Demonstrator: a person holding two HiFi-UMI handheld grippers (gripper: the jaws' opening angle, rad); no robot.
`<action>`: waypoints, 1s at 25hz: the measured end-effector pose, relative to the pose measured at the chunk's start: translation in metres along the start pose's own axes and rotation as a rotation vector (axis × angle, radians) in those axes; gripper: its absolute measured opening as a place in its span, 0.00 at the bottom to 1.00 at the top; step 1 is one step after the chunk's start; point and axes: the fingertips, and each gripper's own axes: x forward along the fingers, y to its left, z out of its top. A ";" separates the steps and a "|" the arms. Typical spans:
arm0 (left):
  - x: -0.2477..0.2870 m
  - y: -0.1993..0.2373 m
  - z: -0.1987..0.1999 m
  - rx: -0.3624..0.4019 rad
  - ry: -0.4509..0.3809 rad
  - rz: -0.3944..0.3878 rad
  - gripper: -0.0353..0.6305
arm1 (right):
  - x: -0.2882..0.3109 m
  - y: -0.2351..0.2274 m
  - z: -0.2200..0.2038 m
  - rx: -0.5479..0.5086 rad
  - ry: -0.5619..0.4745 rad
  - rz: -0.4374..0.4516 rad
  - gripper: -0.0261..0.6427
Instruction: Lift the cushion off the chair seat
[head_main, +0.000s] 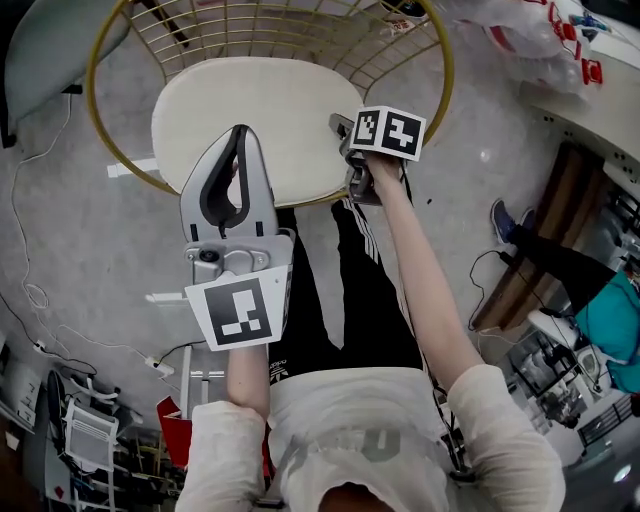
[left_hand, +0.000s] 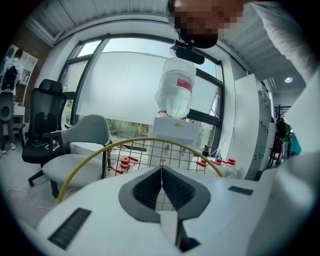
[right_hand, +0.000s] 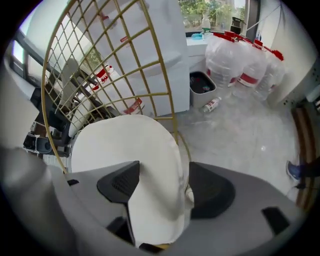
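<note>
One cushion is lying on one chair; the right gripper is pinching its edge, the left gripper is hovering closed (empty).

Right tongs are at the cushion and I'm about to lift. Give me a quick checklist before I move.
1. Grip: right tongs shut on the edge of the cushion, which puckers at one pad. Ok.
2. Spare tool: left tongs shut, empty, held high. Ok.
3. Cushion tied to the chair: cannot tell.
4. Room above: left tongs overlap the cushion's front in the head view. Cannot tell.
5. Start state: cushion lies flat on the seat, not yet lifted. Ok.
</note>
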 end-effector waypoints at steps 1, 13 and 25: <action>0.000 0.000 -0.003 -0.004 0.000 0.002 0.07 | 0.004 0.000 0.000 0.005 0.009 0.012 0.49; -0.001 -0.003 -0.028 -0.032 0.033 0.009 0.07 | 0.016 0.005 -0.004 0.110 -0.005 0.209 0.44; -0.003 -0.015 -0.025 -0.042 0.021 0.000 0.07 | 0.001 0.001 -0.006 0.023 0.032 0.093 0.35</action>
